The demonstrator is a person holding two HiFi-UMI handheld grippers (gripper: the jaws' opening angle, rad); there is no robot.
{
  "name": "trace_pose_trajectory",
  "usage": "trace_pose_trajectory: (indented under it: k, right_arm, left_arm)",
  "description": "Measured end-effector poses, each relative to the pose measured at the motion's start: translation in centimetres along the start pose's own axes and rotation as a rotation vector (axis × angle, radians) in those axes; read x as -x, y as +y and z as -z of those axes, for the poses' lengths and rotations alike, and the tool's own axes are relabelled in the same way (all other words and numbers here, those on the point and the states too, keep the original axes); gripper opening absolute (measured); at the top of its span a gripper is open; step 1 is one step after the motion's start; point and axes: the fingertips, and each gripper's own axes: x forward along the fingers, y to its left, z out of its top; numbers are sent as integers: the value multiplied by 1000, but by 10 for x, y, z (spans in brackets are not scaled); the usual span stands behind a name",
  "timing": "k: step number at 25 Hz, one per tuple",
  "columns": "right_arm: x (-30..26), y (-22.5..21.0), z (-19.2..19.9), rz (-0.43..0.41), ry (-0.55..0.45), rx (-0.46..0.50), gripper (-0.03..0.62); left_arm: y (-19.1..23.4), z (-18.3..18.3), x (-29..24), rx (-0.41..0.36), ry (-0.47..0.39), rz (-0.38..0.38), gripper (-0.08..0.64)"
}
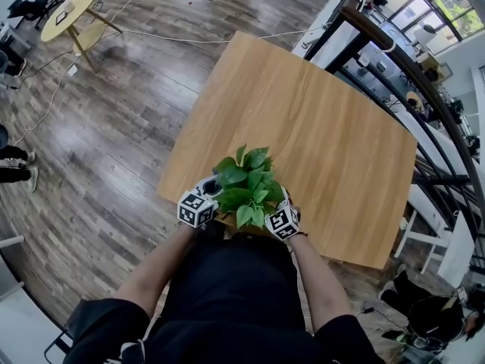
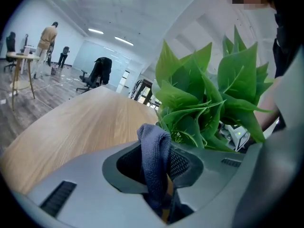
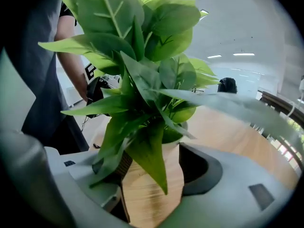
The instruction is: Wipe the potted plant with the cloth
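The potted plant (image 1: 246, 186), with broad green leaves, stands at the near edge of the wooden table (image 1: 318, 127), right in front of me. My left gripper (image 1: 213, 191) is at the plant's left side and is shut on a grey-blue cloth (image 2: 155, 161), which sticks up between its jaws close to the leaves (image 2: 209, 103). My right gripper (image 1: 286, 200) is at the plant's right side. In the right gripper view the tan pot (image 3: 153, 186) fills the gap between the jaws of the right gripper (image 3: 152, 175), under the foliage (image 3: 137, 80). In the head view the leaves hide the pot.
The table's near edge (image 1: 227, 222) lies just below the pot. A dark railing (image 1: 409, 67) runs along the right. A small round yellow table (image 1: 72, 14) and cables lie on the wood floor at far left. A person (image 2: 47, 42) stands far off.
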Motion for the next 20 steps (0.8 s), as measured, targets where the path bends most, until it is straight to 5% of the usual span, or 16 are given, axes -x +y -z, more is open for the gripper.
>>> trace_pose_trajectory:
  k: [12,20]
  right_arm:
    - [-3,7,2,42,11,-98,282]
    - [2,9,3,64,16,-122,282]
  left_arm:
    - [-35,30,18,59,31,78,100]
    - [-13,10,8,1,2,68,103]
